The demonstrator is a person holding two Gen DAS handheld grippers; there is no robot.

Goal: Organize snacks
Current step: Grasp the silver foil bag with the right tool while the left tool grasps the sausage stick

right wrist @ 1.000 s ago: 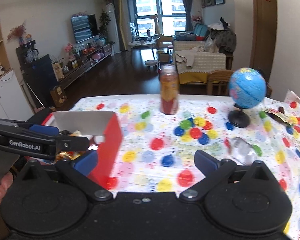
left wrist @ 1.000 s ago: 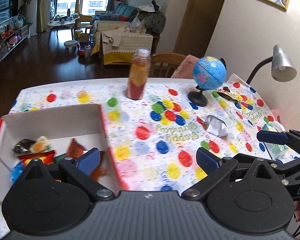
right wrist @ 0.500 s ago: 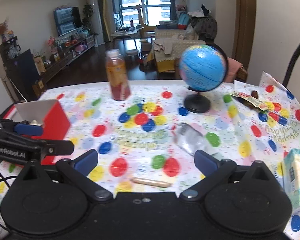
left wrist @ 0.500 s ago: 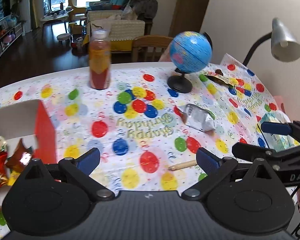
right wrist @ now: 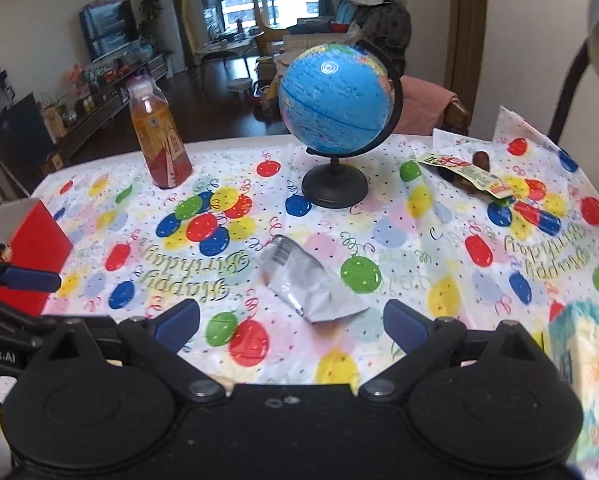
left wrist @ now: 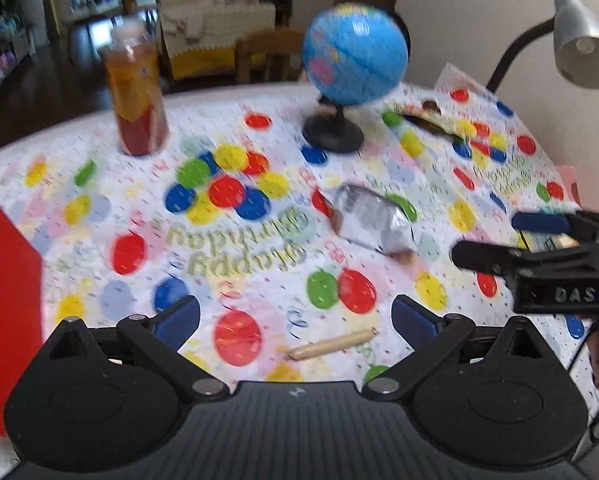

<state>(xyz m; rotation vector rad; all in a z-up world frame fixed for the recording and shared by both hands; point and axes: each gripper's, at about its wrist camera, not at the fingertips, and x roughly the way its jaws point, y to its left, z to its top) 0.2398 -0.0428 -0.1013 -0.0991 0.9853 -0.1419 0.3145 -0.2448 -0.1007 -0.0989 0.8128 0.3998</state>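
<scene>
silver foil snack packet (right wrist: 307, 280) lies mid-surface on the balloon-print cloth, just ahead of the right tool (right wrist: 291, 322), between its spread blue pads (right wrist: 179, 320); nothing gripped. same packet (left wrist: 373, 220) in the left wrist view sits further off, right of centre, blurred

left tool (left wrist: 295, 320) also wide apart, holding nothing. a thin tan stick snack (left wrist: 331, 349) lies between its fingers on the cloth; the right wrist view does not show it

red box (right wrist: 31, 248) at the left edge in both views. left wrist view shows only its red wall (left wrist: 7, 308)

right wrist view alone shows a flat printed snack wrapper (right wrist: 471, 174) by a brown piece near the far right edge, lettering too small to read, and a pale blue-green packet (right wrist: 579, 376) at the near right

each view catches the other tool: "das" on the right tool's body (left wrist: 559, 264), "obot.ai" on the left tool's (right wrist: 15, 320)

cloth (right wrist: 379, 240) reads "happy birthday", upside down from here. orange drink bottle (right wrist: 159, 136) upright at far left, label unreadable; blue globe (right wrist: 337, 108) on a black stand to the right of it. grey desk lamp (left wrist: 579, 40) seen clearly only in the left wrist view
</scene>
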